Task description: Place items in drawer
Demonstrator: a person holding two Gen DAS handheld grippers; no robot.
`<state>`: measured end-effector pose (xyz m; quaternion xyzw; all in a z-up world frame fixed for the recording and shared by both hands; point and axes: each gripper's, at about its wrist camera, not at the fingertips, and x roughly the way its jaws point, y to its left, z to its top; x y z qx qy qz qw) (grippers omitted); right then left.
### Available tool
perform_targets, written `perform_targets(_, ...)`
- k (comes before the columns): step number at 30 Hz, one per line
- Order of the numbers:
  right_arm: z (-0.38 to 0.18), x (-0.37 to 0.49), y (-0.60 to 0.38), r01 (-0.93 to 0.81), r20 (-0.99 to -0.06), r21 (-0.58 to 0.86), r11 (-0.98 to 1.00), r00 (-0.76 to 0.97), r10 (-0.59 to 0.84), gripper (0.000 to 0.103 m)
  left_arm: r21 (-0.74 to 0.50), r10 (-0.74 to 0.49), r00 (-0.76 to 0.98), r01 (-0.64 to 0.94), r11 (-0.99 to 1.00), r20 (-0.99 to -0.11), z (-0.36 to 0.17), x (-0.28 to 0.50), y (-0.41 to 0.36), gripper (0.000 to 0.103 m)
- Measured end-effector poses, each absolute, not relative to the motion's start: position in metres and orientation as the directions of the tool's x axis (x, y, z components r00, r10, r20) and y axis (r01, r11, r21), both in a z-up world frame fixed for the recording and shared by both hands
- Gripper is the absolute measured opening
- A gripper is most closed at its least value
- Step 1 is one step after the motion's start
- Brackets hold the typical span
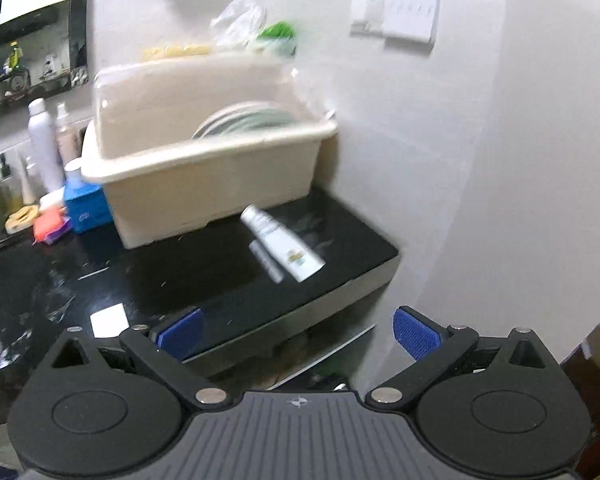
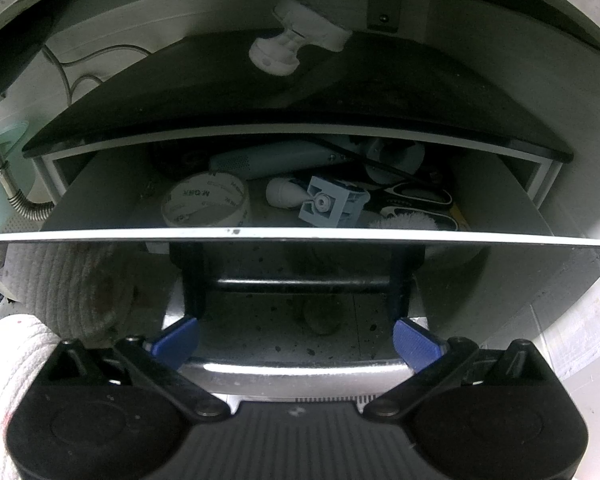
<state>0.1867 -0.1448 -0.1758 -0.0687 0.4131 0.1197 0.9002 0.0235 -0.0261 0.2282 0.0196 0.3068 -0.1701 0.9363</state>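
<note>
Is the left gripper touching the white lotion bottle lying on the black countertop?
Apart. In the left wrist view the left gripper is open and empty, and bare black countertop shows between its blue fingertips and the white lotion bottle.

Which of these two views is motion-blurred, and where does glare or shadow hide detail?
Left wrist view: smeared by motion, the white tube ghosted double on the black counter, beige bin soft. Right wrist view: sharp but dim; the open drawer has a glossy front mirroring the gripper, contents behind the tape roll in shadow.
</note>
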Motion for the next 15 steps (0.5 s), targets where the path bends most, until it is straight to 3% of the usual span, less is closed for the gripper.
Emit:
perform_targets(4, -0.176, 0.186, -0.145, -0.272, -0.759, -0.025, 0.962, 0.631, 0.159, 0.103, -0.074, -0.307, 0.788, 0.318, 0.945, -0.533, 0.242, 0.013, -0.029, 0.101)
perform_targets(15, -0.176, 0.185, -0.145, -0.271, -0.757, -0.025, 0.962, 0.633, 0.159, 0.103, -0.111, -0.300, 0.788, 0.287, 0.952, -0.537, 0.260, 0.007, -0.049, 0.101)
